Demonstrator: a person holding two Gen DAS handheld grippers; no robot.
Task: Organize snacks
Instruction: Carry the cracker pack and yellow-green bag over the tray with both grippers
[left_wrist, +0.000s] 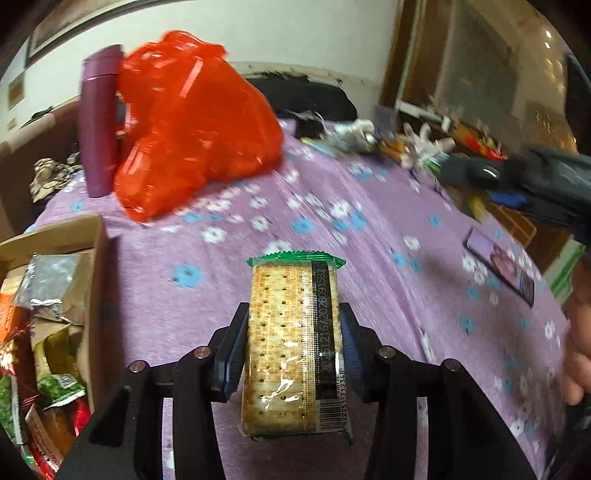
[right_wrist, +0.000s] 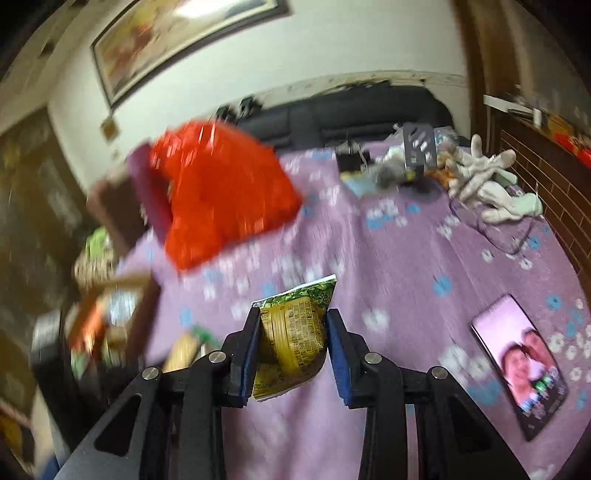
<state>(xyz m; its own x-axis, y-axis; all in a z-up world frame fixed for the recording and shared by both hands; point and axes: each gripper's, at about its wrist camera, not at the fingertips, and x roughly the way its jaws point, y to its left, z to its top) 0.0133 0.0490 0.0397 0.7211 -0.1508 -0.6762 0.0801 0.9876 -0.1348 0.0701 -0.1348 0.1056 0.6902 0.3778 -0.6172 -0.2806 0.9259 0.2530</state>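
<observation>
Between left claw (left_wrist: 291, 354) pads: cracker packet (left_wrist: 293, 354).

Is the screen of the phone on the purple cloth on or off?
On. The phone lies flat on the purple cloth, and its screen is lit and shows a bright picture in the right wrist view.

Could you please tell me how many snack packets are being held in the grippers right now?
2: a cracker packet in the left gripper, and a green-and-yellow snack pouch in the right gripper.
</observation>
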